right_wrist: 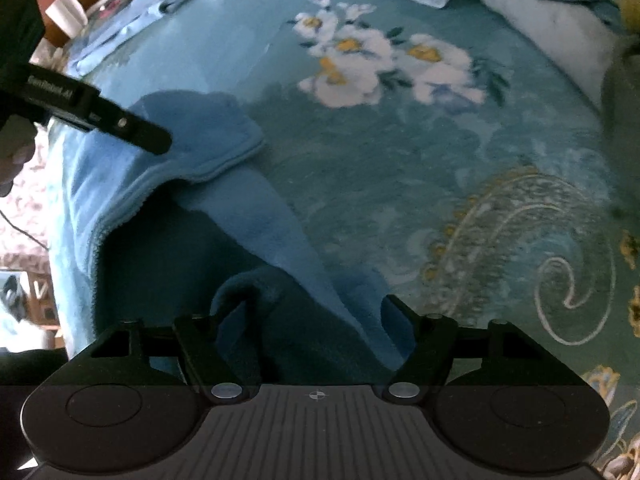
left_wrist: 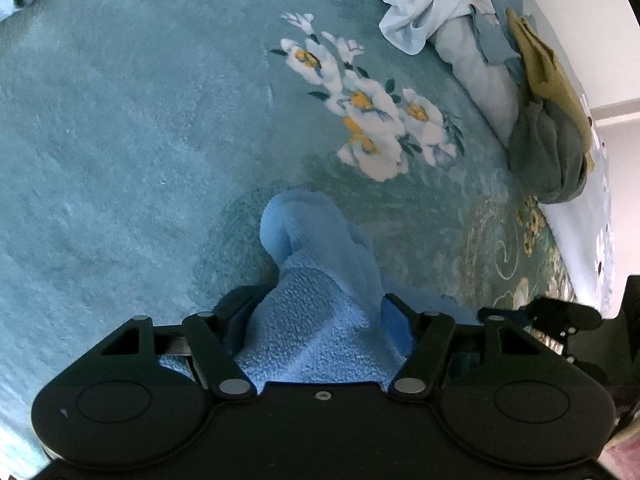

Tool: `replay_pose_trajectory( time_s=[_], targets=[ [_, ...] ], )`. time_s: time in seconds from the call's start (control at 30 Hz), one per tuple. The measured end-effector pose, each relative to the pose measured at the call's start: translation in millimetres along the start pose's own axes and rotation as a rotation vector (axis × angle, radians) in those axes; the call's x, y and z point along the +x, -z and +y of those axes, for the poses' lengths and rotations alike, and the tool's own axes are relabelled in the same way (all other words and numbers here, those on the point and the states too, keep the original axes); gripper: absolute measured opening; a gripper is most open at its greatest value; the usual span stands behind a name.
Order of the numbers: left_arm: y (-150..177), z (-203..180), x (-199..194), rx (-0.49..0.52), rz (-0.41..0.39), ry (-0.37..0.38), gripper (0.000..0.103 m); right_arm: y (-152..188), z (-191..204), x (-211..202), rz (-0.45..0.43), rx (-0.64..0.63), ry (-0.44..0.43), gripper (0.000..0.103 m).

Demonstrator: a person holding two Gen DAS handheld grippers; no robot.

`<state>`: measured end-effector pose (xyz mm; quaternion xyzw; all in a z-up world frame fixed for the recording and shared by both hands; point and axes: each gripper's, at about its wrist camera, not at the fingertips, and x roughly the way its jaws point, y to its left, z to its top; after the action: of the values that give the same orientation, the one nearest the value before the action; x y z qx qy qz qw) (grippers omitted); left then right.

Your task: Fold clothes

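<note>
Left claw (left_wrist: 316, 312): I have it clamped on a bunched fold of the blue fleece garment (left_wrist: 316, 280).
Right claw (right_wrist: 308, 320): fleece between the jaws; grip unclear to me.
Garment: draped on the floral bed cover (right_wrist: 400, 160).

The fingertips of the left gripper (left_wrist: 316, 312) are buried in a bunched light blue fleece garment (left_wrist: 312, 280), so the contact of the pads cannot be made out. The tips of the right gripper (right_wrist: 312, 312) are likewise lost in the garment's dark shadowed folds. A heap of pale blue, olive and grey clothes (left_wrist: 520, 80) at the far edge of the teal floral bedspread (left_wrist: 120, 120) is cut off by the picture's edge. A folded pale blue item (right_wrist: 160, 4) at the bedspread's far left corner is blurred.
</note>
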<state>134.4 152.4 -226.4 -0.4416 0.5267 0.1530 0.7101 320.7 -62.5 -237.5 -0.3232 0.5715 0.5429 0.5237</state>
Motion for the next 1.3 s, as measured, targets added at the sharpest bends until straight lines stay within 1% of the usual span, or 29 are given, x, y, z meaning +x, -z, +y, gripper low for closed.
replay_pose_trajectory(
  time_s=[0.03, 0.1, 0.17, 0.2, 0.3, 0.43, 0.57, 0.67, 0.7, 0.73, 0.8, 0.87, 0.97, 1.1, 1.17, 1.23, 1.3],
  targets=[
    [-0.1, 0.3, 0.0, -0.002, -0.001, 0.002, 0.064, 0.2, 1.0, 1.2, 0.006, -0.001, -0.008, 0.059],
    [-0.4, 0.8, 0.1, -0.005, -0.004, 0.006, 0.064, 1.4, 3.5, 1.4, 0.009, -0.001, -0.019, 0.052],
    [-0.2, 1.2, -0.9, -0.008, -0.009, 0.009, 0.064, 2.2, 6.8, 0.6, 0.01, 0.001, -0.012, 0.049],
    [0.0, 1.3, -1.6, -0.009, -0.012, 0.009, 0.063, 2.9, 8.0, 0.0, 0.01, 0.007, -0.011, 0.045],
    [0.3, 2.3, -3.5, -0.022, -0.02, 0.007, 0.06, 6.0, 6.8, -1.6, -0.002, 0.072, -0.011, 0.036],
    [1.2, 1.2, -6.3, -0.026, -0.037, -0.009, 0.052, 14.0, 2.1, -5.5, -0.032, 0.196, 0.005, 0.027],
    [4.1, -3.0, -9.3, -0.026, -0.064, -0.021, 0.046, 22.2, 5.2, -10.3, -0.068, 0.296, 0.037, 0.023],
    [5.6, -9.8, -11.1, -0.012, -0.084, -0.03, 0.034, 24.1, 8.3, -16.2, -0.116, 0.333, 0.069, 0.021],
    [5.9, -13.4, -12.1, 0.001, -0.091, -0.028, 0.028, 25.1, 8.1, -19.3, -0.134, 0.346, 0.079, 0.02],
    [5.6, -17.7, -13.3, 0.016, -0.1, -0.015, 0.023, 26.6, 6.0, -23.6, -0.155, 0.366, 0.089, 0.019],
    [3.6, -28.1, -16.8, 0.055, -0.119, 0.05, 0.018, 30.4, -2.6, -33.6, -0.203, 0.42, 0.116, 0.019],
    [-0.6, -40.0, -20.4, 0.09, -0.139, 0.11, 0.017, 33.5, -16.3, -45.0, -0.259, 0.482, 0.143, 0.018],
    [-17.1, -68.0, -24.9, 0.159, -0.171, 0.167, 0.017, 36.7, -39.0, -64.2, -0.345, 0.541, 0.2, 0.017],
    [-44.7, -115.9, -26.5, 0.247, -0.222, 0.256, 0.017, 39.8, -62.3, -92.5, -0.447, 0.568, 0.321, 0.017],
    [-59.1, -136.9, -22.2, 0.255, -0.234, 0.305, 0.017, 42.8, -76.1, -106.4, -0.493, 0.597, 0.374, 0.017],
    [-70.7, -154.8, -15.0, 0.267, -0.234, 0.325, 0.016, 46.4, -92.2, -117.3, -0.52, 0.632, 0.413, 0.017],
    [-79.6, -175.9, -6.3, 0.321, -0.232, 0.321, 0.017, 50.0, -109.9, -123.2, -0.531, 0.664, 0.432, 0.017]
  ],
)
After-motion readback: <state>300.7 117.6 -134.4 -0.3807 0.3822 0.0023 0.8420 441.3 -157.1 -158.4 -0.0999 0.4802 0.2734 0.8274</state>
